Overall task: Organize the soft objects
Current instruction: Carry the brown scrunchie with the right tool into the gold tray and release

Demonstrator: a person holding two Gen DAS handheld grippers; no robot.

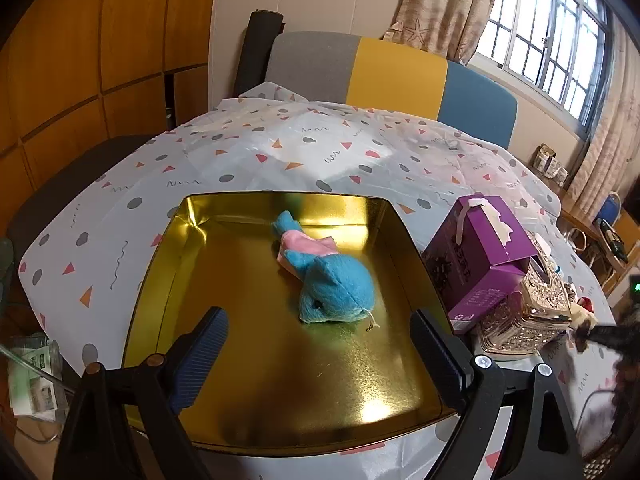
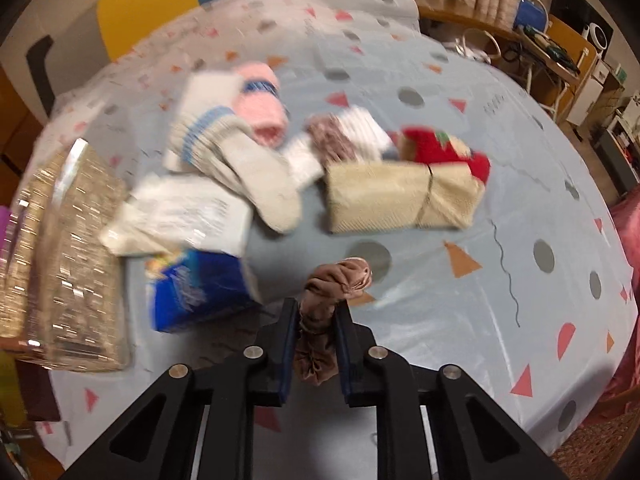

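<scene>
A blue and pink plush fish lies inside a gold tin tray on the patterned tablecloth. My left gripper is open and empty, just above the tray's near half. My right gripper is shut on a brown scrunchie and holds it above the table. Beyond it lie a grey sock with blue stripes, a pink knit roll, a beige folded cloth and a red plush.
A purple box and an ornate gold tissue box stand right of the tray; the tissue box also shows in the right wrist view. A blue packet and a white packet lie near it. A chair stands behind the table.
</scene>
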